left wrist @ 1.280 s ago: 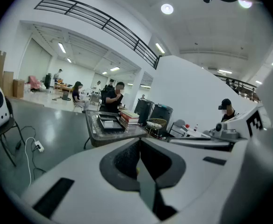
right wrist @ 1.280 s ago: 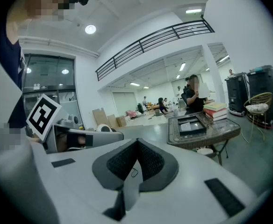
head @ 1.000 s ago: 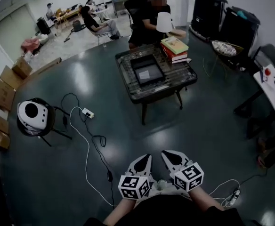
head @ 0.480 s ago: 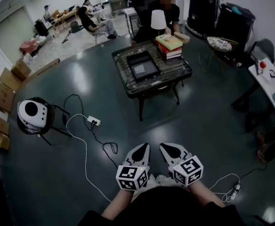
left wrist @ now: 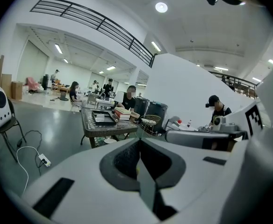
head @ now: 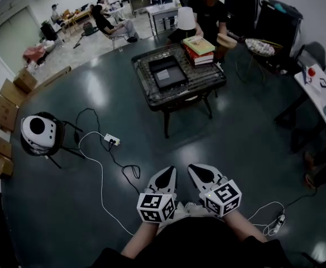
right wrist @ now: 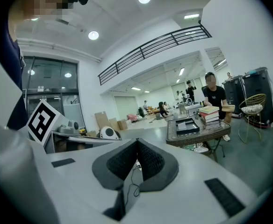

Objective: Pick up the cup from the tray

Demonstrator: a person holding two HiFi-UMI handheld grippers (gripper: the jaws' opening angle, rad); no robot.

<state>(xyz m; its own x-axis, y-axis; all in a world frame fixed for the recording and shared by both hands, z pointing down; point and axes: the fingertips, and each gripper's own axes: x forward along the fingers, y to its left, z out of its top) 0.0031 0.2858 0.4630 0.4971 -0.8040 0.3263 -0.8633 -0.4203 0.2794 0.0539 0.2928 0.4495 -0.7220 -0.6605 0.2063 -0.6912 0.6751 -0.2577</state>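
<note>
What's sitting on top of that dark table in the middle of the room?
A black tray with a pale flat patch inside, and beside it a stack of books. Whether the white shape behind the books stands on the table can't be told.

Ref = dark square wicker-topped table (head: 205, 78), mid-floor. On it: black rectangular tray (head: 166, 60) at centre, stack of hardback books (head: 199, 47) on the far right corner, just beside the tray. Person in black shirt (head: 210, 13) stands behind the table, on the books' side. Left of table, well apart: white rounded device on black stand (head: 36, 130). White power strip (head: 112, 141) on floor between that and the table. Brown cardboard boxes (head: 0, 106) further left, by the wall. Right of table: round wire basket chair (head: 262, 48) near its far corner, white desk (head: 324, 91) further right.
</note>
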